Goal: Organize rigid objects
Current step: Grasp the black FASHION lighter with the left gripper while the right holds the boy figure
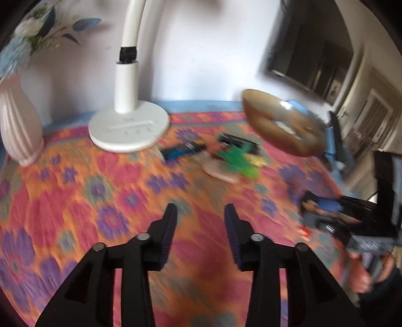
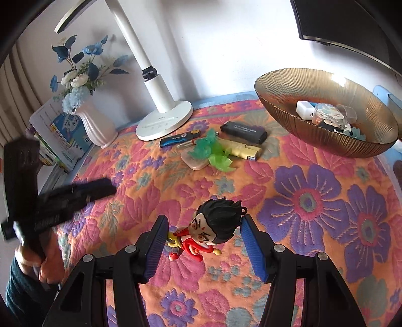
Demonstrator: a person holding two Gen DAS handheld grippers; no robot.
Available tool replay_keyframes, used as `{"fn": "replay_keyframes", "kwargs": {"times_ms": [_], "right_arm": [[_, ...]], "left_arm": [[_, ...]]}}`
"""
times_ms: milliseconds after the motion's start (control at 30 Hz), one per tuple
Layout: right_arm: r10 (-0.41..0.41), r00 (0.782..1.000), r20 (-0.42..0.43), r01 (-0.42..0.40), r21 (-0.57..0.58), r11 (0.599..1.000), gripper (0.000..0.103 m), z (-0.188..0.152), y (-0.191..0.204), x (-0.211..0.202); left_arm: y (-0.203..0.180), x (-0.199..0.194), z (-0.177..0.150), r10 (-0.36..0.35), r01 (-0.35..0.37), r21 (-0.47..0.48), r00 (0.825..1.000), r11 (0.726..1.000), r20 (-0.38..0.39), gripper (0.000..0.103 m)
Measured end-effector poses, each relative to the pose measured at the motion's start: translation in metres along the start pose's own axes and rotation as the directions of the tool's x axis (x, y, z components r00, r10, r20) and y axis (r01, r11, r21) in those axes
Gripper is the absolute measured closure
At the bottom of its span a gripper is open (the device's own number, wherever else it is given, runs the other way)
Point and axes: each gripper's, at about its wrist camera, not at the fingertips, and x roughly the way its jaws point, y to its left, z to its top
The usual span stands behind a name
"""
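A small figurine (image 2: 213, 226) with black hair and red clothes sits between the blue pads of my right gripper (image 2: 204, 219), which is shut on it, its head against the right pad. My left gripper (image 1: 201, 213) hangs open over the flowered cloth with nothing between its fingers. An amber ribbed bowl (image 2: 326, 143) stands at the back right and holds several small items. On the cloth in front of the lamp lie a black box (image 2: 243, 132), a blue stick (image 2: 179, 139), a green toy (image 2: 213, 153), a gold lighter (image 2: 241, 151) and a pink coaster (image 2: 196, 162).
A white desk lamp (image 2: 164, 123) and a pale vase (image 2: 96, 125) with blue flowers stand by the back wall, with books (image 2: 60, 135) to the left of them. A hand (image 2: 47, 261) holds the blurred left gripper at the left of the right wrist view. A dark monitor (image 2: 351, 22) hangs upper right.
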Motion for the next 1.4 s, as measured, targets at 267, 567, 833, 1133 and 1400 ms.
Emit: {"fn": "replay_keyframes", "kwargs": {"times_ms": [267,567,833,1133,1400], "right_arm": [[-0.004,0.999,-0.051,0.002,-0.046,0.999,0.045,0.004,-0.009,0.029],[-0.049,0.997,-0.067,0.035,-0.189,0.981,0.045,0.015,0.004,0.046],[-0.030,0.998,-0.059,0.019,-0.171,0.985,0.045,0.017,0.003,0.049],[0.030,0.998,-0.058,-0.036,-0.113,0.993,0.046,0.005,0.000,0.017],[0.007,0.993,-0.116,0.000,0.063,0.998,0.026,-0.007,-0.011,0.023]], "left_arm": [[0.010,0.073,0.050,0.095,-0.081,0.186,0.993,0.979,-0.065,0.045],[0.019,0.120,0.072,0.052,-0.022,0.260,0.993,0.965,-0.109,0.046],[-0.008,0.120,0.066,0.025,0.013,0.318,0.993,0.948,-0.117,0.083],[-0.019,0.048,0.009,0.090,-0.079,0.128,0.992,0.989,-0.088,0.083],[-0.032,0.013,-0.048,0.166,-0.165,0.023,0.980,0.986,-0.111,0.082]]}}
